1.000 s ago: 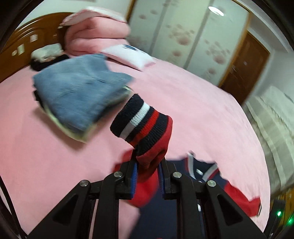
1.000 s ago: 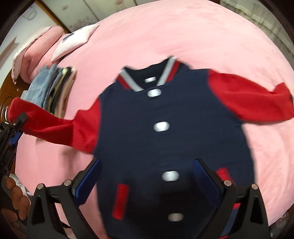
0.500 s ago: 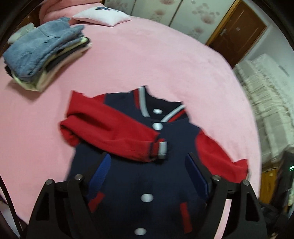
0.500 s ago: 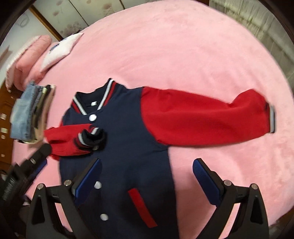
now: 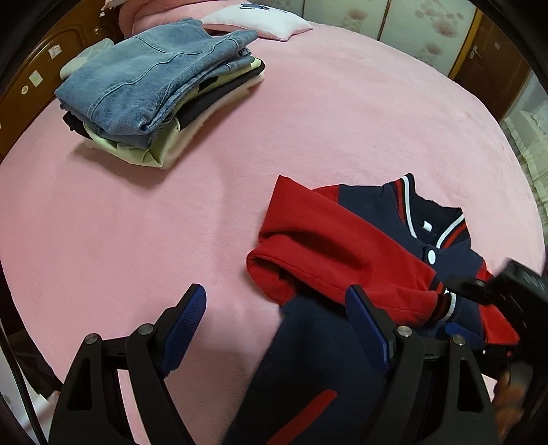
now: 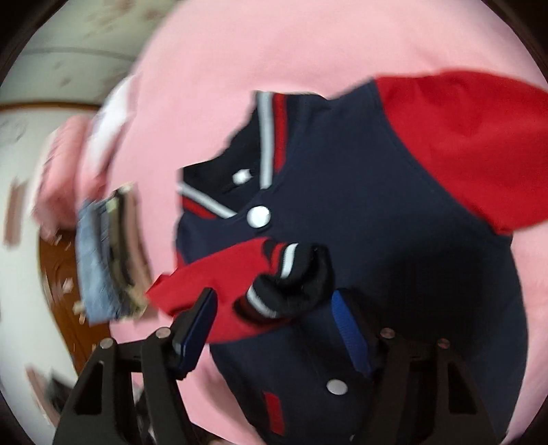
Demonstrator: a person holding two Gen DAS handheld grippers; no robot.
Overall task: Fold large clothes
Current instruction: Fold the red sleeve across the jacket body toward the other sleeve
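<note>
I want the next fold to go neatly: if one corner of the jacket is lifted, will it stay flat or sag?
The jacket will likely sag: its folded sleeve already bunches and puckers on the bed. The thick-looking fabric suggests some weight, so it may drag. The cuff curls, so it could slide off.

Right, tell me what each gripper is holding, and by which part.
Nothing is held. The left gripper stands open over the pink bedspread; the right gripper, jaws just closing, straddles the red sleeve's striped knit cuff without visibly pressing it.

bed (image 5: 342,113): pink cover | wardrobe (image 5: 404,24): floral panels | door (image 5: 493,58): wood, probably
</note>
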